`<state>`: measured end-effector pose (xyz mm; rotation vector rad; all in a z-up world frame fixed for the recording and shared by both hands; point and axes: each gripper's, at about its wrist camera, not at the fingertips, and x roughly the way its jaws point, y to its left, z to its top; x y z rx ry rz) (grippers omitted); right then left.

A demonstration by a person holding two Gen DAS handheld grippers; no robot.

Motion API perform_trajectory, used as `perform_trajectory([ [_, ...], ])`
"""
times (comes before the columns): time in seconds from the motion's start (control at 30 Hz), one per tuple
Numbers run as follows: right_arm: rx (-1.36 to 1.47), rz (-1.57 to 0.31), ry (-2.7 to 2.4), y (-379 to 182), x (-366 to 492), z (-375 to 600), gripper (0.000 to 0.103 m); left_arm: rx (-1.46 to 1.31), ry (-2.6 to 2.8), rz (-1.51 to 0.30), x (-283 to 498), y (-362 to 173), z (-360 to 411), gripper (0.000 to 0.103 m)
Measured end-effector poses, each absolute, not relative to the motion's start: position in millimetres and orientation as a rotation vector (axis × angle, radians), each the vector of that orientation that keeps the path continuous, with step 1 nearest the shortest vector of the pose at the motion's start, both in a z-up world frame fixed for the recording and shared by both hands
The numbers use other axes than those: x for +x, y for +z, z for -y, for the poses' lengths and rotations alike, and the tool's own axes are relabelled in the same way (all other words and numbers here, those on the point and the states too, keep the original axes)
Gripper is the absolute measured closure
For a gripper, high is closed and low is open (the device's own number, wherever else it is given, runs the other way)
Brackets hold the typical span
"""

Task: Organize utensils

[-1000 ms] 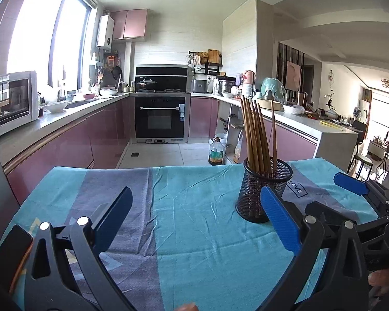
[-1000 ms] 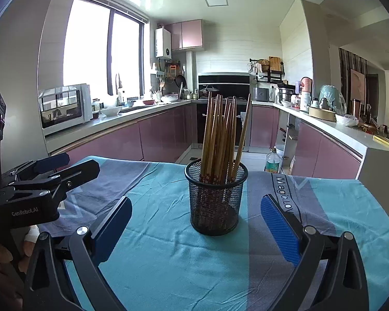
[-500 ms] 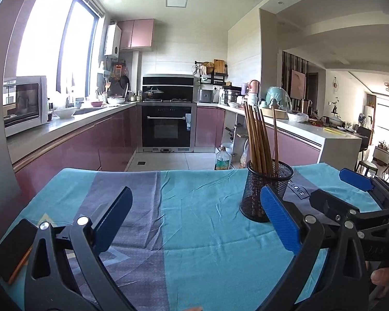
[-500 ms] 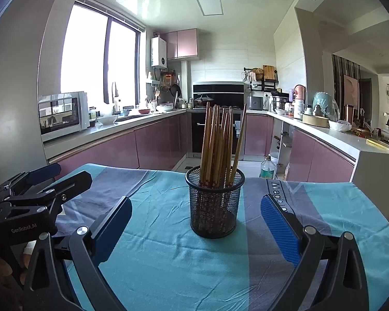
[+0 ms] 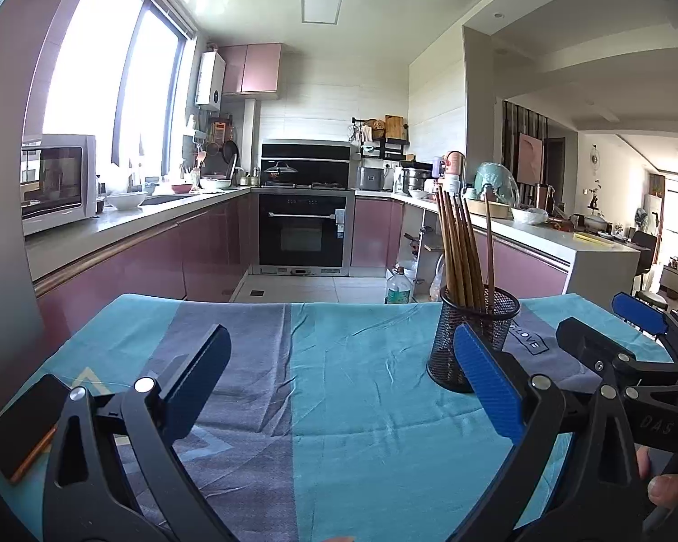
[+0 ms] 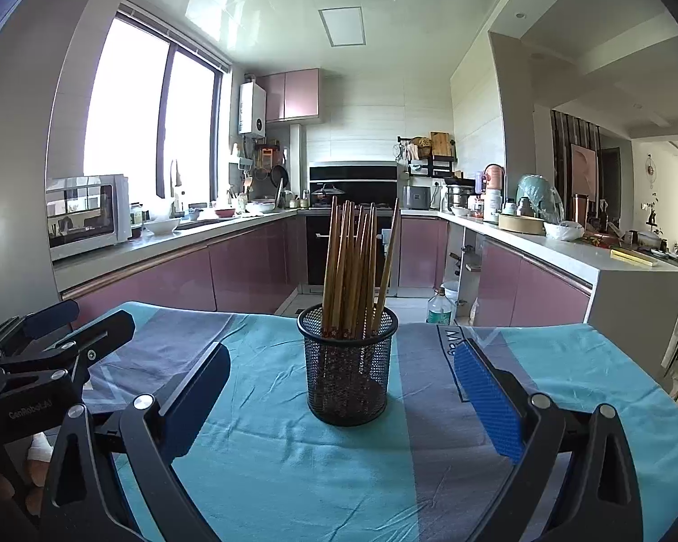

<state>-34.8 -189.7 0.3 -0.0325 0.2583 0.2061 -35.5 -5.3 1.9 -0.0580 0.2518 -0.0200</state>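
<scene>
Brown wooden chopsticks [image 6: 355, 266] stand bunched in the black wire-mesh cup [image 6: 348, 372] on the teal and grey tablecloth [image 6: 294, 460], and nothing lies loose on the cloth. Over the last second both tools have drawn back and lifted a little. The right gripper [image 6: 339, 399] and left gripper [image 5: 339, 386] are spread wide and empty, so the tidying looks finished.

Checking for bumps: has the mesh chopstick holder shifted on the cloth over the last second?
No. The mesh chopstick holder stays just left of the cloth's printed lettering.
</scene>
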Motion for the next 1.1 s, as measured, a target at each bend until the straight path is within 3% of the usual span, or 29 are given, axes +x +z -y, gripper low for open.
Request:
perform_trajectory([
  [1.1, -0.020, -0.222, 0.159, 4.0, -41.9, 193.5, 0.007, -0.055, -0.014, -0.228, -38.0, -3.9, 11.2, 0.006],
])
